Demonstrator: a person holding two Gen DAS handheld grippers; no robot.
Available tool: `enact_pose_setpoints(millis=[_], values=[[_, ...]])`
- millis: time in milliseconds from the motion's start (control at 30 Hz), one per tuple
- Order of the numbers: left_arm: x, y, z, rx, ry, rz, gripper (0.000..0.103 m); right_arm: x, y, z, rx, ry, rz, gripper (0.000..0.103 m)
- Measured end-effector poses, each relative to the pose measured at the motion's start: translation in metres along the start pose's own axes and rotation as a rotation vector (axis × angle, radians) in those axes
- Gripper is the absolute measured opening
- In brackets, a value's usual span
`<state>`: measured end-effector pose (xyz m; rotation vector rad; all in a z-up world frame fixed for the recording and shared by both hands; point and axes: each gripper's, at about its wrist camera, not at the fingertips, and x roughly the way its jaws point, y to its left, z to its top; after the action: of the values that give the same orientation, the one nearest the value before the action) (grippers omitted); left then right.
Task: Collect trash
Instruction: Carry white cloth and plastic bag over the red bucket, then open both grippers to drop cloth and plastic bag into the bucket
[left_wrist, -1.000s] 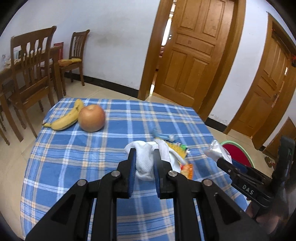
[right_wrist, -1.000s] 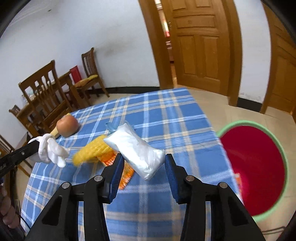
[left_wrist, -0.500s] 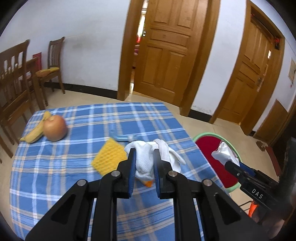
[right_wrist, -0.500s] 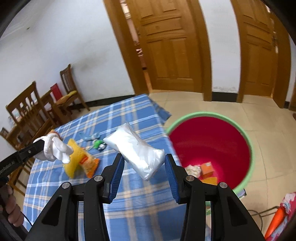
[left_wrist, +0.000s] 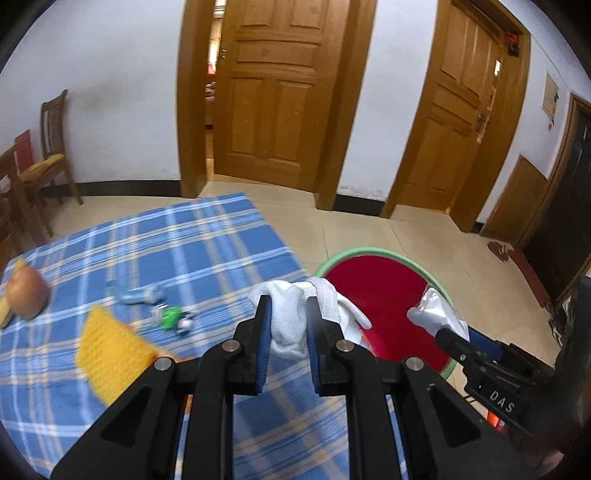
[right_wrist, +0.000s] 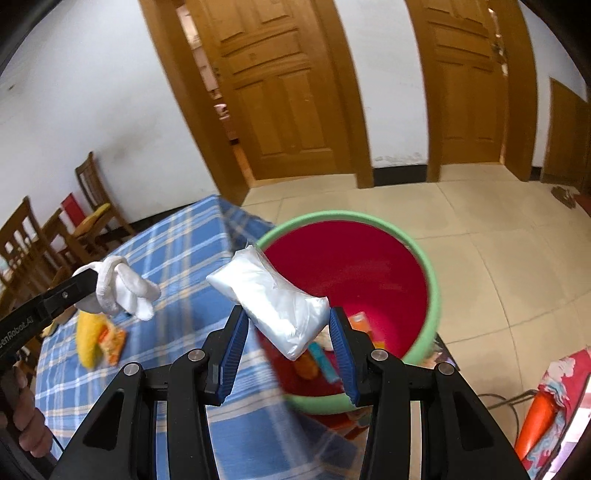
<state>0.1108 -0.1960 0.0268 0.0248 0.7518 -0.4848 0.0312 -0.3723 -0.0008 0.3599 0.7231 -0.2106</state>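
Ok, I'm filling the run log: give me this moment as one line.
left gripper: shut on white cloth | right gripper: shut on silver packet | red bin: beside table, below packet

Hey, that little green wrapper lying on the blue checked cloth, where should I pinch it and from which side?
Probably from above, across its narrow middle. The green wrapper looks crumpled and lies low on the tablecloth, so a side approach would likely just push it. The pale blue wrapper lies beside it on the apple side, so close the fingers along the other axis. The picture is blurred, so its exact shape is unclear.
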Motion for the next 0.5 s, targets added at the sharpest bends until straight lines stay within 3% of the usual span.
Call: enact_pose_setpoints(millis=[500], values=[[0.080, -0.048, 0.005, 0.045, 0.113, -0.059, 0.016, 0.031, -0.047, 0.001, 0.069, 0.070, -0.050, 0.048]])
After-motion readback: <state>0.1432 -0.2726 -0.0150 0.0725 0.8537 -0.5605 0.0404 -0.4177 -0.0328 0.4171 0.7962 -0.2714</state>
